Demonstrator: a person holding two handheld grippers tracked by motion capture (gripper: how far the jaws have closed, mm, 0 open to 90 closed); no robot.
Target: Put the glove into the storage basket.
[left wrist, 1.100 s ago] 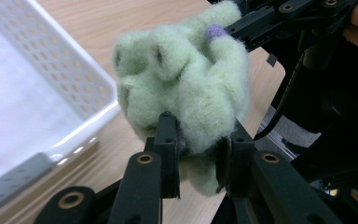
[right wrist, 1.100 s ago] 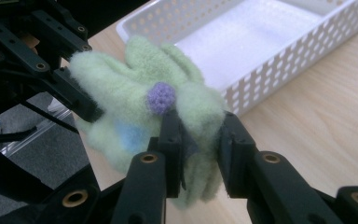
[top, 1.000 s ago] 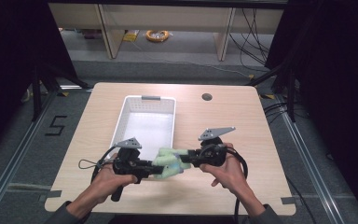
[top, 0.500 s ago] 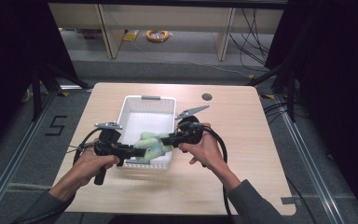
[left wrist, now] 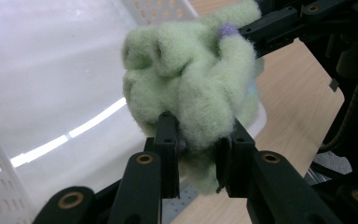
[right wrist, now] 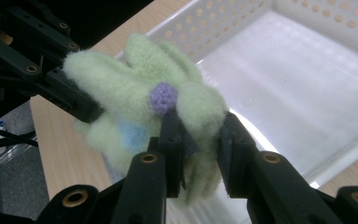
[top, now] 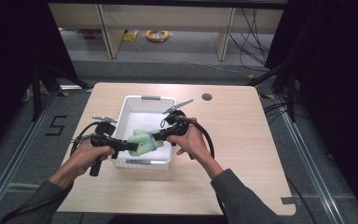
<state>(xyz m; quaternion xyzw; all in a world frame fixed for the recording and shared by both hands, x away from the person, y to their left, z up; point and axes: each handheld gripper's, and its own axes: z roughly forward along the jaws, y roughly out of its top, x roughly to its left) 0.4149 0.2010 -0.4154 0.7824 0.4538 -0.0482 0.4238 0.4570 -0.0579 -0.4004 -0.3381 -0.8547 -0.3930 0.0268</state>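
A fuzzy pale-green glove [top: 143,140] with a purple dot [right wrist: 163,97] and a light-blue patch hangs bunched over the near end of a white perforated basket [top: 135,103]. My left gripper [top: 129,146] is shut on one end of the glove [left wrist: 191,88], its jaws squeezing the fleece. On the other end my right gripper [top: 157,135] is shut too, pinching the glove [right wrist: 135,98] just below the purple dot. The two grippers point toward each other with the glove held between them above the basket's interior.
The basket's near rim [top: 142,163] lies just under the hands, its floor [right wrist: 307,88] bare and shiny. A light wooden table [top: 242,140] carries it, with a dark round grommet [top: 207,97] at the back. Black cables trail from both grippers.
Both hands have carried the glove away from the table's near side toward the back, from in front of the basket to over its near end. Both grips stayed the same.
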